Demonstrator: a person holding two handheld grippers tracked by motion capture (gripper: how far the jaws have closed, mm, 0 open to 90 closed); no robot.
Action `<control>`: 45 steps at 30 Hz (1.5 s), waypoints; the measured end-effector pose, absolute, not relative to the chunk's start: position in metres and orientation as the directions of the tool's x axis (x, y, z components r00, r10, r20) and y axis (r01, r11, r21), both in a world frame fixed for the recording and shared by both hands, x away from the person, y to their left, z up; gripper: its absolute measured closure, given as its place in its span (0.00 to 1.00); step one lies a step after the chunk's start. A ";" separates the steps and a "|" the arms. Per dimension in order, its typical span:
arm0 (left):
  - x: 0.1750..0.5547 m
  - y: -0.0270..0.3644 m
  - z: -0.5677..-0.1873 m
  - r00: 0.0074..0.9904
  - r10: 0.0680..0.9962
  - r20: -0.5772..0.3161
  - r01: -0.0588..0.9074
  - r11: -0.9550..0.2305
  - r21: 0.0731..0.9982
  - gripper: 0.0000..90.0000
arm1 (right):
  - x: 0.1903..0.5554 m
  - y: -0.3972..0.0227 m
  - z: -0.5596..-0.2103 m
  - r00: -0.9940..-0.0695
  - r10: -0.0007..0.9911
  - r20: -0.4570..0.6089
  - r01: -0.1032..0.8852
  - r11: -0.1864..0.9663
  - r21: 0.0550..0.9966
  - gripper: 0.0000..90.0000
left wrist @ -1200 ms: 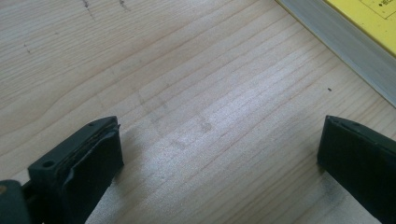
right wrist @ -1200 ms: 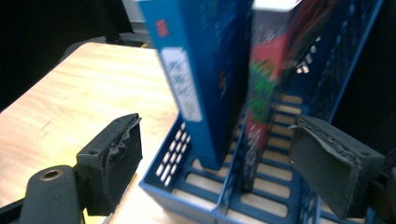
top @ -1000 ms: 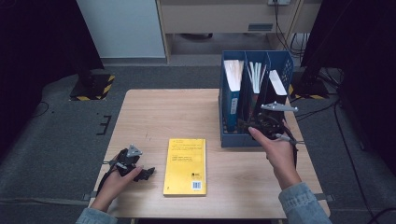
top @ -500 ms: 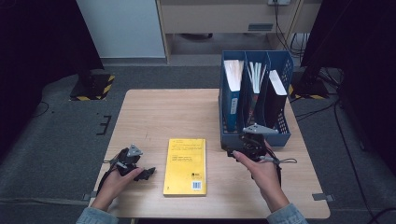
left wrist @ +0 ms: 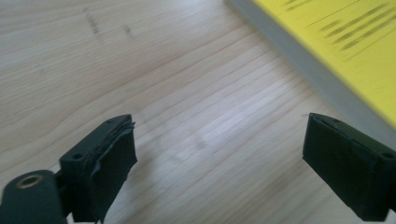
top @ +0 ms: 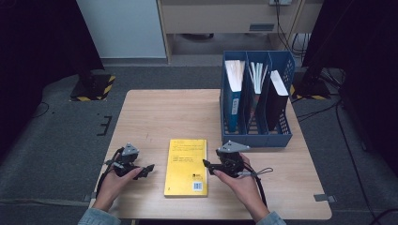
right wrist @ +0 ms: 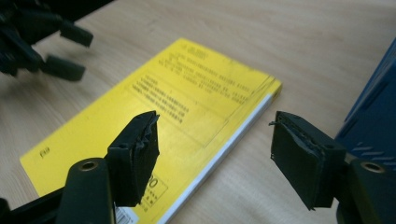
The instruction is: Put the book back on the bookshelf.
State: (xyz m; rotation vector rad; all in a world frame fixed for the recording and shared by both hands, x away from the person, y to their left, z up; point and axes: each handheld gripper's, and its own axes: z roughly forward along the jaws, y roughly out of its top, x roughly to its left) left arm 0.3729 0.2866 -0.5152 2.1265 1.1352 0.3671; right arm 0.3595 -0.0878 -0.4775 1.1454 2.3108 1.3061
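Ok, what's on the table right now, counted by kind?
Yellow book lying flat: 1
Blue file rack with three slots: 1
Books or folders standing in the rack: at least 3, one per slot; the middle slot's white sheets can't be counted
Total: 5

A pale wooden table (top: 159,112) bears a yellow book (top: 186,166) (lying flat) and a blue file rack (top: 256,136).

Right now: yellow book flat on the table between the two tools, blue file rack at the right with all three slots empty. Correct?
Not quite. The blue file rack is not empty: the high view shows books or papers standing in all three of its slots. The rest holds: the yellow book lies flat on the table between the left tool and the right tool.
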 end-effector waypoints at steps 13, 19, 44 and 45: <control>0.366 0.238 -0.499 0.651 0.757 -0.056 0.551 -0.421 0.721 0.16 | 0.352 -0.076 -0.513 -0.668 0.726 0.165 0.546 0.327 0.772 0.46; 0.362 0.212 -0.500 0.677 0.735 -0.047 0.531 -0.443 0.722 0.14 | 0.351 -0.068 -0.522 -0.672 0.718 0.182 0.569 0.343 0.748 0.41; 0.369 0.196 -0.520 0.691 0.709 -0.140 0.599 -0.454 0.660 0.10 | 0.344 -0.054 -0.530 -0.679 0.710 0.185 0.567 0.348 0.747 0.29; 0.369 0.196 -0.520 0.691 0.708 -0.144 0.601 -0.453 0.658 0.09 | 0.344 -0.054 -0.530 -0.678 0.711 0.187 0.569 0.347 0.746 0.29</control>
